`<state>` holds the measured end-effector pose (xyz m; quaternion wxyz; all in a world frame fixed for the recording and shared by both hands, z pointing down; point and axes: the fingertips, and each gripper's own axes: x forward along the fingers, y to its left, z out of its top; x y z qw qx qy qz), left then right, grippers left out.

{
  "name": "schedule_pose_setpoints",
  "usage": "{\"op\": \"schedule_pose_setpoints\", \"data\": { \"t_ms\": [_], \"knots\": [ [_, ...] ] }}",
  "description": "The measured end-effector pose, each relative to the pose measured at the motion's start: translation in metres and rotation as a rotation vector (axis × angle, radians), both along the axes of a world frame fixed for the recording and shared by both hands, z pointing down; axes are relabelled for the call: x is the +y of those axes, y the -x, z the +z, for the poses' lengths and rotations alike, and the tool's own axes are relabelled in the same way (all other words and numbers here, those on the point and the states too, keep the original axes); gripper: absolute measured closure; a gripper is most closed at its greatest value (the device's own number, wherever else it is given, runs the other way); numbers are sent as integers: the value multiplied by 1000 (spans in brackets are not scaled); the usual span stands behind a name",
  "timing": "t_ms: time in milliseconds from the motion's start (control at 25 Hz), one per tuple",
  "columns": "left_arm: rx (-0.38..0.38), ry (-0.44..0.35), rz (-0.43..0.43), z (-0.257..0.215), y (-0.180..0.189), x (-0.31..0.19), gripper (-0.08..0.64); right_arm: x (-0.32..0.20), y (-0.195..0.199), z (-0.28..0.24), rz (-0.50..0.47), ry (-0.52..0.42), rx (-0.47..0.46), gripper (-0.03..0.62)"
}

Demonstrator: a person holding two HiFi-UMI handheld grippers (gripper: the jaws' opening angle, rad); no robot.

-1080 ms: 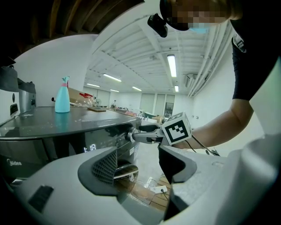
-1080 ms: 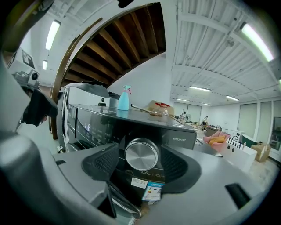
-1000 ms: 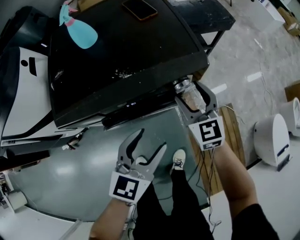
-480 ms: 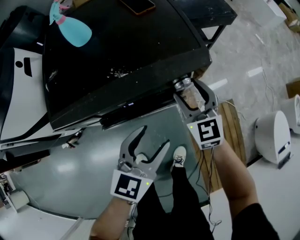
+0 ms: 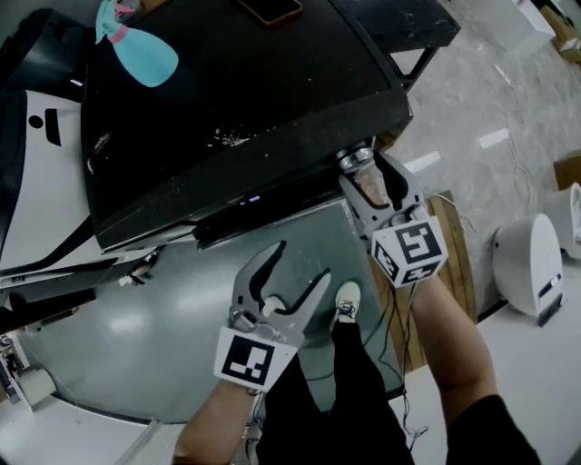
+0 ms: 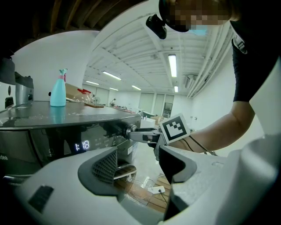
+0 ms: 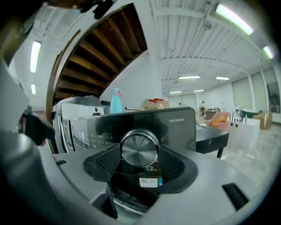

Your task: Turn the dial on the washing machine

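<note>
The black washing machine [image 5: 245, 82] has a round metal dial [image 5: 357, 160] at the right end of its front panel. My right gripper [image 5: 361, 168] reaches up to that dial, its jaws closing, one pad against each side. In the right gripper view the brushed dial [image 7: 139, 149] fills the gap between the pads [image 7: 107, 161] of the right gripper [image 7: 139, 161]. My left gripper [image 5: 295, 263] hangs open lower down in front of the machine, with nothing between its fingers. The left gripper view shows the lit display [image 6: 81, 146] and the right gripper [image 6: 137, 134] on the dial [image 6: 127, 131].
A turquoise spray bottle [image 5: 145, 54] and a phone [image 5: 270, 9] lie on the machine's top. A wooden pallet [image 5: 449, 263] and a white rounded device [image 5: 526, 272] sit on the floor at the right. A white appliance [image 5: 36, 209] stands at the left.
The right gripper has twisted on the dial: its marker cube now shows turned. Its jaws have drawn in a little. The left gripper has hardly moved.
</note>
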<state>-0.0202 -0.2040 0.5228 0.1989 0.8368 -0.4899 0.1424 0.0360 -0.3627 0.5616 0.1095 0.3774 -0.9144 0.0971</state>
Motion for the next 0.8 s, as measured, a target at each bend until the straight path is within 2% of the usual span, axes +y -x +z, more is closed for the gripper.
{"op": "schedule_pose_setpoints", "data": {
  "t_ms": [120, 200, 560, 800],
  "knots": [
    [0, 2, 4, 0, 0, 2, 284, -2, -2, 1, 16, 80, -124, 325],
    [0, 1, 5, 0, 0, 2, 284, -2, -3, 0, 27, 97, -144, 324],
    [3, -8, 10, -2, -2, 2, 284, -1, -5, -6, 20, 17, -74, 299],
    [2, -12, 5, -4, 1, 2, 284, 4, 2, -11, -23, -82, 48, 295]
  ]
}}
